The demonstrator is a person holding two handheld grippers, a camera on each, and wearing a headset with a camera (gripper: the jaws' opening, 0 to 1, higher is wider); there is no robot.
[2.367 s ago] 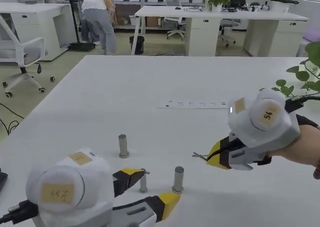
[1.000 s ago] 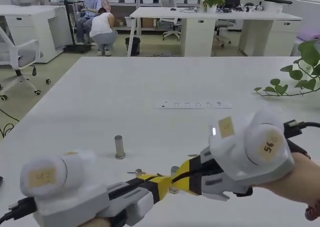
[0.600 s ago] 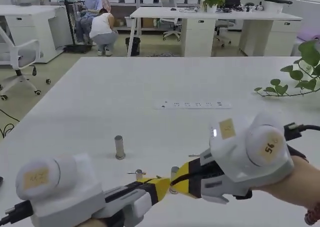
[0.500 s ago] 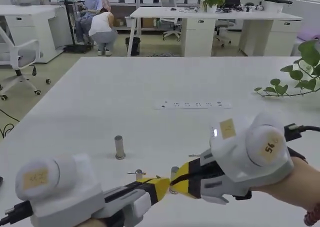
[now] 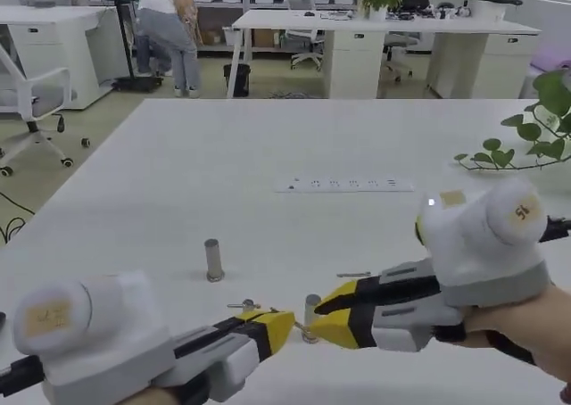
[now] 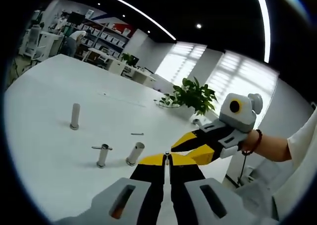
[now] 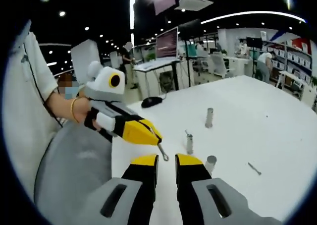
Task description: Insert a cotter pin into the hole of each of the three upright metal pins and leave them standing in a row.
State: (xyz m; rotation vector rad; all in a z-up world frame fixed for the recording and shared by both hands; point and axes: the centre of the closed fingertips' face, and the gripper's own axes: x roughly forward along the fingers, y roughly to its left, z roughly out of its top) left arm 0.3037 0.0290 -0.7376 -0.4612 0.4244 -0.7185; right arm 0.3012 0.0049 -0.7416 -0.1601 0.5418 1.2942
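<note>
Three upright metal pins stand on the white table point(image 5: 268, 155): a bare one point(image 5: 212, 260), a middle one point(image 5: 248, 309) with a cotter pin across its top, and a third point(image 5: 310, 305) partly hidden behind the jaw tips. My left gripper point(image 5: 282, 318) is shut on a cotter pin point(image 7: 163, 153), which hangs from its tip. My right gripper point(image 5: 314, 318) faces it tip to tip, open, just in front of the third pin point(image 6: 134, 153). A loose cotter pin point(image 5: 354, 275) lies on the table behind.
A white power strip point(image 5: 343, 185) lies mid-table. Plant branches point(image 5: 526, 142) reach over the right edge. Beyond the table are desks, an office chair point(image 5: 36, 111) and a person point(image 5: 165, 30) standing far off.
The right gripper brought a cotter pin to the left gripper's tip. Now the left gripper holds it; the right jaws have parted and drawn slightly back to the right. The far person stood up.
</note>
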